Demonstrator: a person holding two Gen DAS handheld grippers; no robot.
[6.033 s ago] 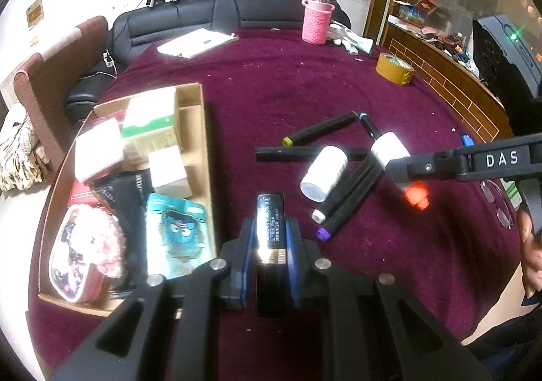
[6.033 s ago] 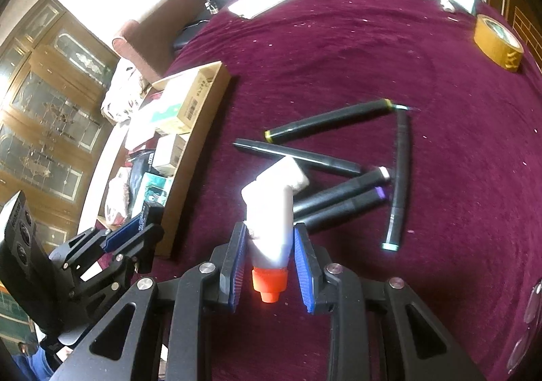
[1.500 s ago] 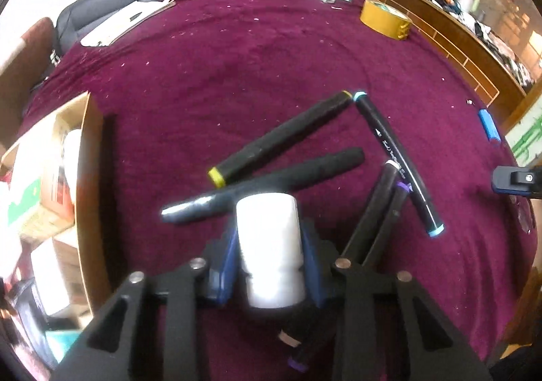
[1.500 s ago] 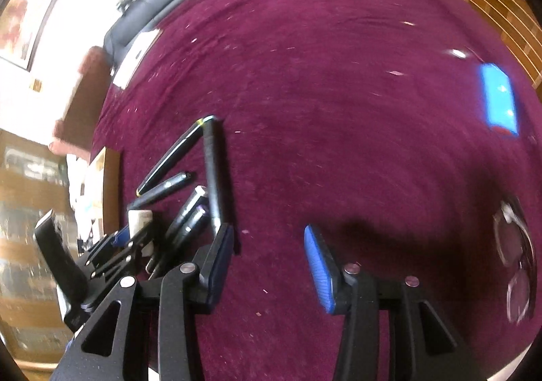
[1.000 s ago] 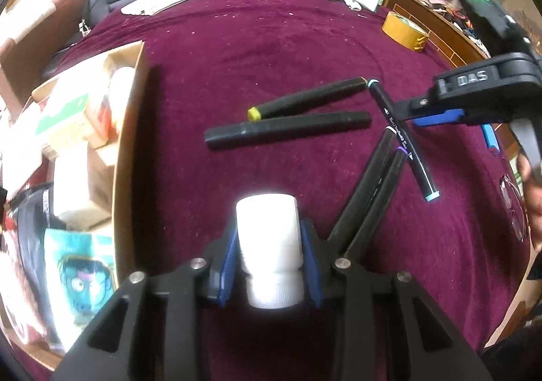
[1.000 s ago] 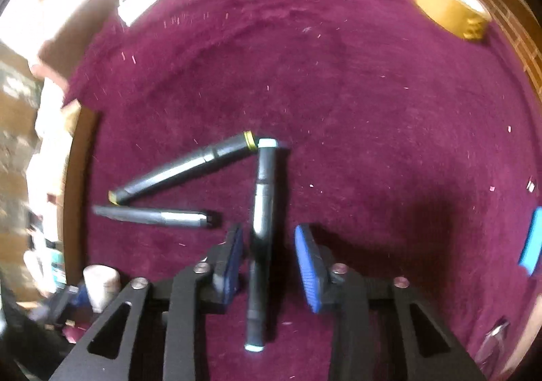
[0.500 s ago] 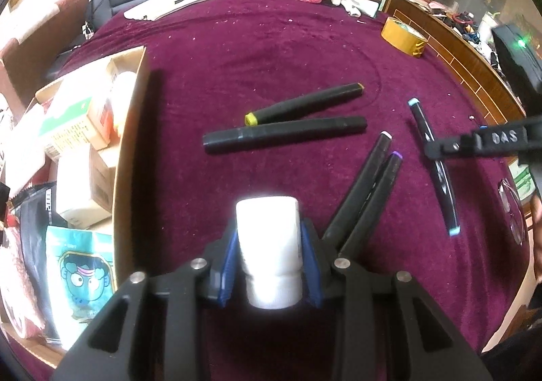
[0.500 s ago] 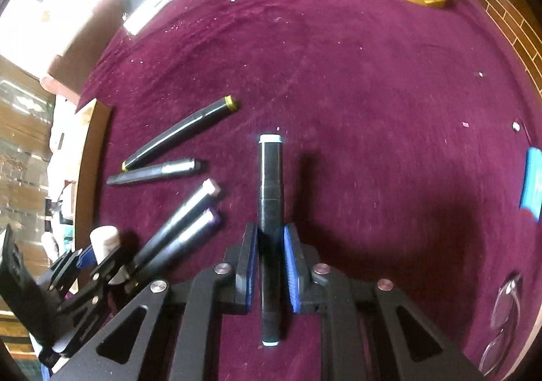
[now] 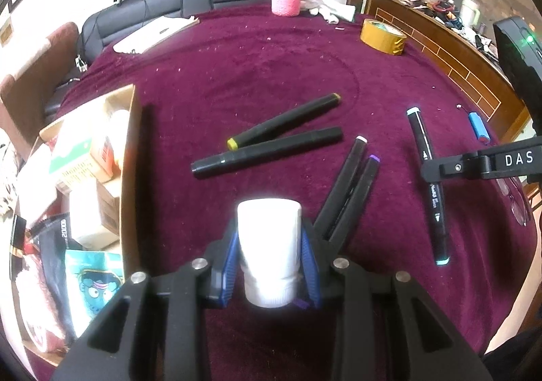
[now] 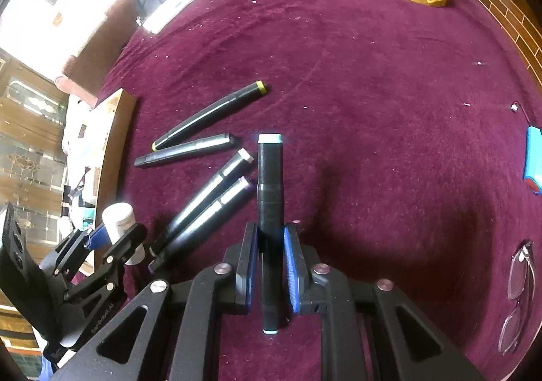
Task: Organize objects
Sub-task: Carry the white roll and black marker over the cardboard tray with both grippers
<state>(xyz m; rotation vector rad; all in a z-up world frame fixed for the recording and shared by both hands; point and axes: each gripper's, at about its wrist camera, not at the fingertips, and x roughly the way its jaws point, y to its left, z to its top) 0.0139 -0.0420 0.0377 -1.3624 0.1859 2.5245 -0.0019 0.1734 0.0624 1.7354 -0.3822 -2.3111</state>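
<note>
Grip check: your left gripper is clamped on the white bottle, held above the maroon tablecloth just right of the cardboard box. Your right gripper is closed tight on the teal-capped marker, its blue pads pressing the barrel near mid-length. Four black markers lie loose between them: the yellow-capped marker, a plain black marker, and a white-tipped marker touching a purple-tipped marker.

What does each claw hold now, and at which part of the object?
The left claw holds the white bottle by its lower body, just above the cap. The right claw holds the teal-capped black marker across the barrel, nearer its close end.
</note>
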